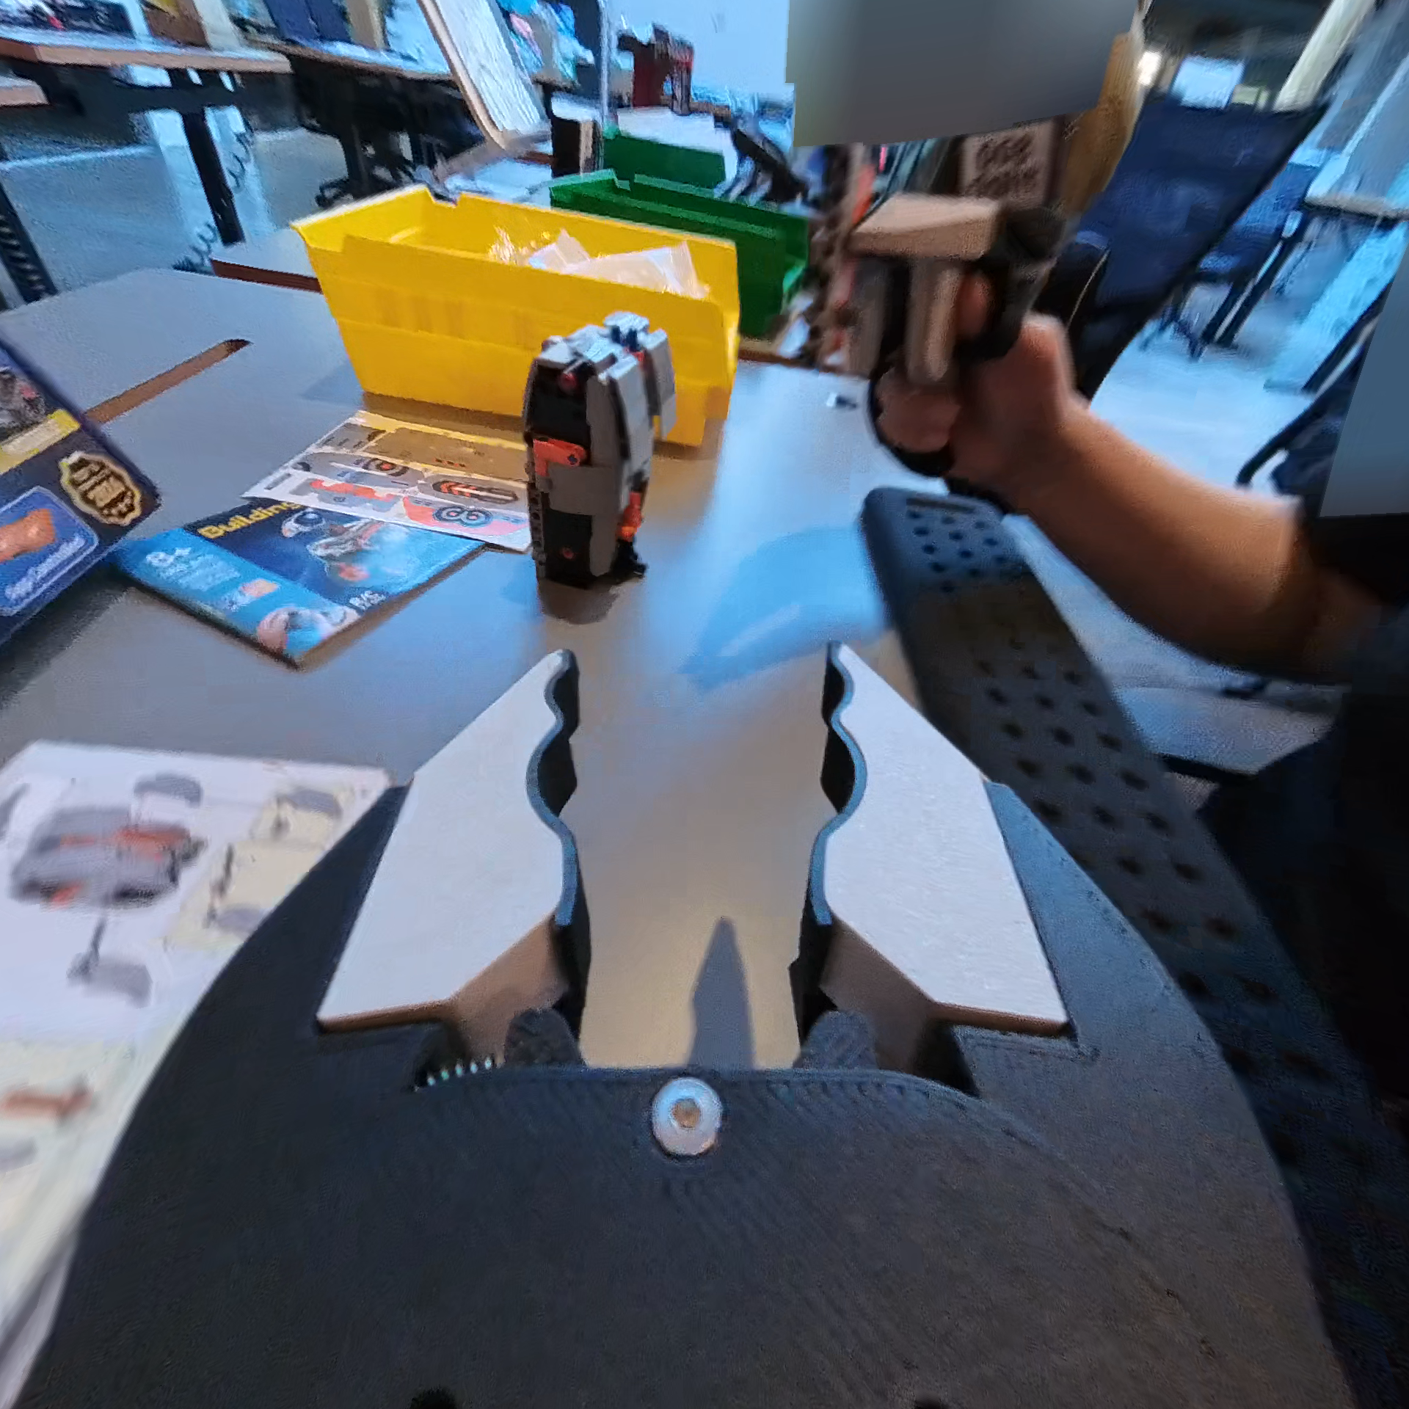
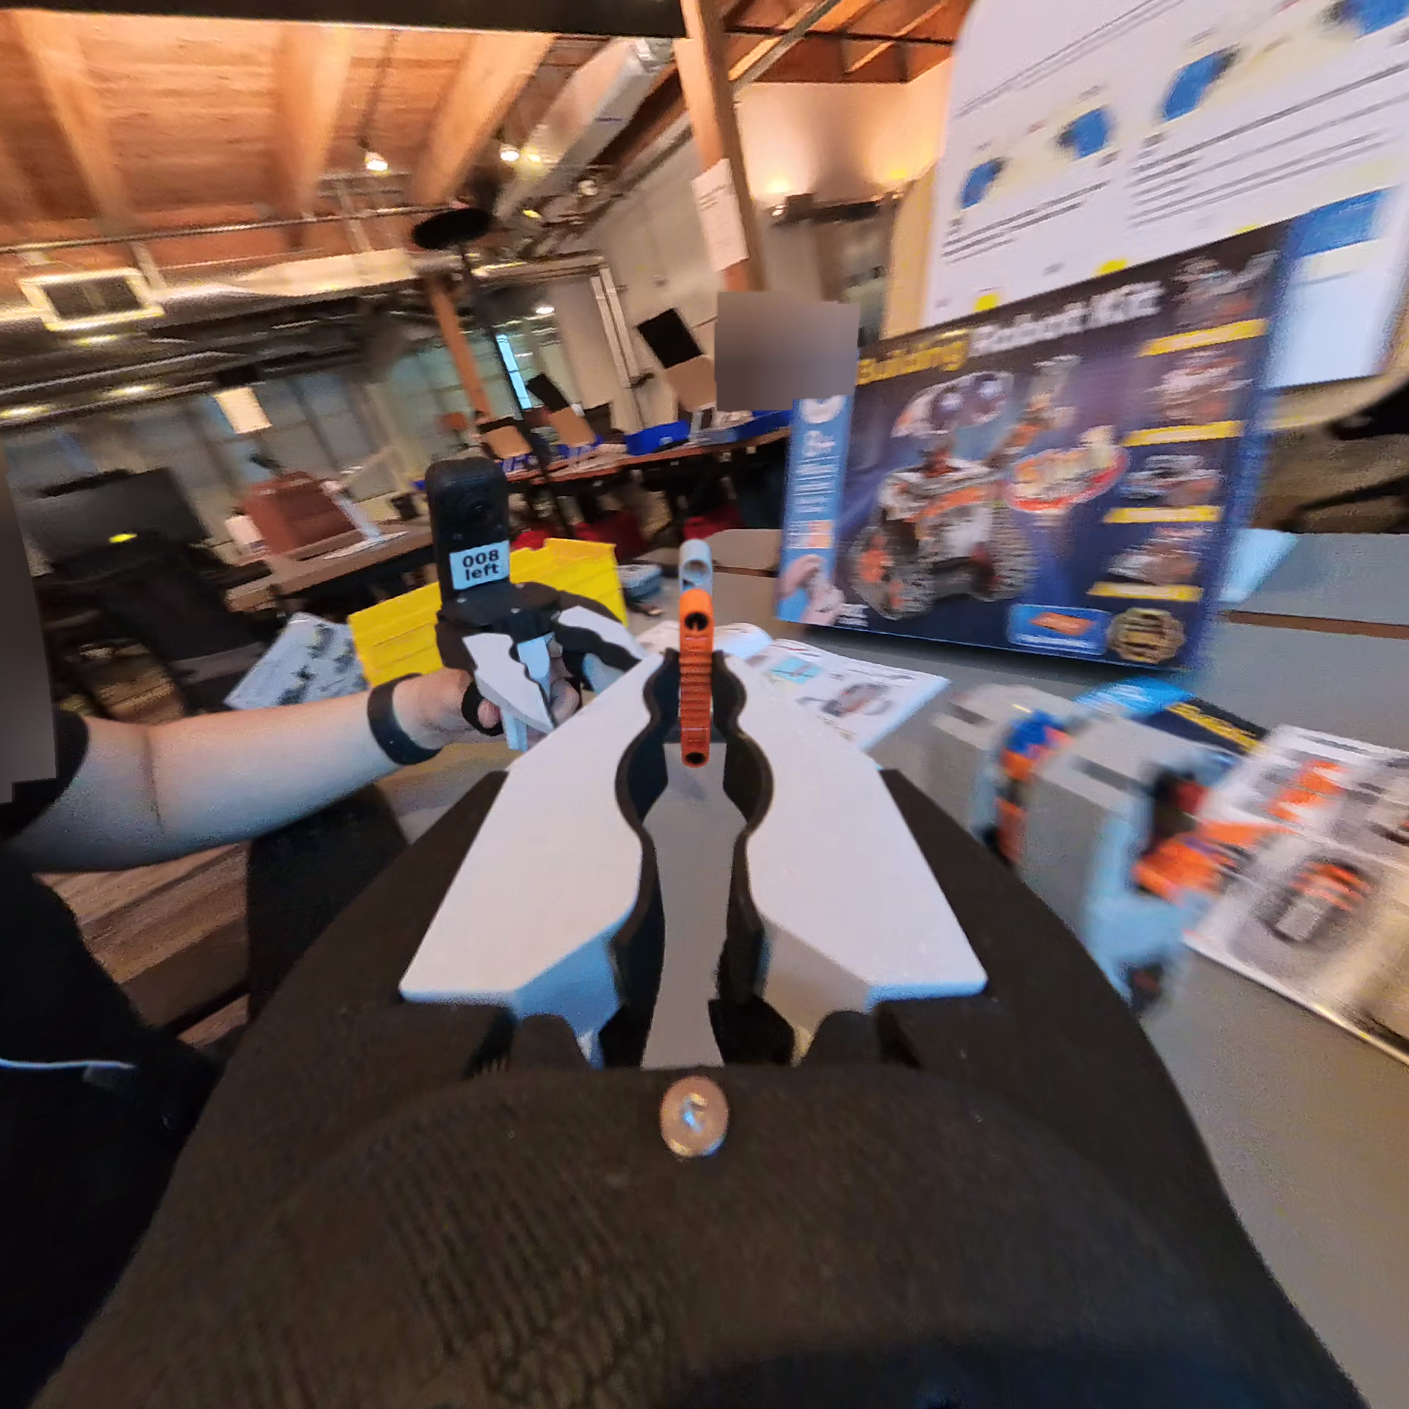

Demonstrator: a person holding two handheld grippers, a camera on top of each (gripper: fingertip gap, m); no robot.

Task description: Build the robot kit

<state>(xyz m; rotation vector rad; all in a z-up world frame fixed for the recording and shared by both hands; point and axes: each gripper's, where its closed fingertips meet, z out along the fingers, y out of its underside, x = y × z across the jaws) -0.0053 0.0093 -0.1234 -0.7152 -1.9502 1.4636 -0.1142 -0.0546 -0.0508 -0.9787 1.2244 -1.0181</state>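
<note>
Right gripper (image 2: 695, 686): jaws drawn close, pinching an orange ribbed brick piece (image 2: 694, 690) with a grey tube end, held upright at centre frame, clear of the table (image 2: 1258, 1144).

Left gripper (image 1: 700, 667): jaws parted, nothing between them, only bare grey table showing through the gap. It hangs low over the table in the lower half of its own view. In the right wrist view it shows at centre left, held in my hand (image 2: 450, 713), with a small camera standing on top.

Nearest thing ahead of the left gripper: a partly built brick model (image 1: 595, 457), black and grey with orange bits, standing on end at centre frame, apart from both grippers. Just behind it, a yellow bin (image 1: 488, 305) with clear bags inside; green bins (image 1: 686, 206) beyond that.

Papers: a blue booklet (image 1: 290, 579) and a sticker sheet (image 1: 404, 476) lie left of the model; an open instruction page (image 1: 137, 877) sits at lower left. The kit box (image 2: 1029, 495) stands at right in the right wrist view. A blurred grey-and-orange assembly (image 2: 1067, 823) lies at right beside more printed pages.

Progress, as it looks: model part-built, one piece in hand, not yet joined to anything.
</note>
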